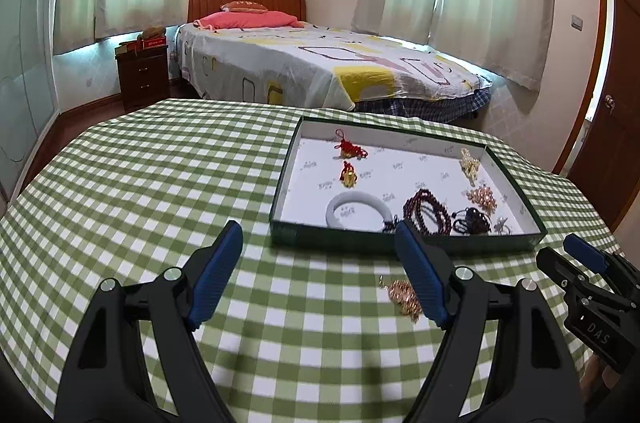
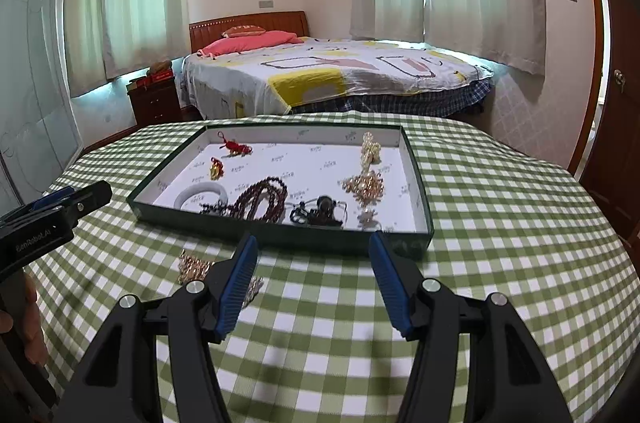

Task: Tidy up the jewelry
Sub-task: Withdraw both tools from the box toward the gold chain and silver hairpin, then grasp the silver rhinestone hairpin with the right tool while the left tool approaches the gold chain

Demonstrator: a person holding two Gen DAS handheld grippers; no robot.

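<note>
A dark green shallow box with a white lining stands on the checked table. It holds red knot charms, a white bangle, dark red bead strings, pearl and gold pieces and a dark pendant. A gold beaded piece lies on the cloth in front of the box. My left gripper is open and empty above the cloth, its right finger beside that piece. My right gripper is open and empty, just before the box's near wall.
The table has a green and white checked cloth and a rounded far edge. Beyond it are a bed, a dark nightstand at the left and a wooden door at the right.
</note>
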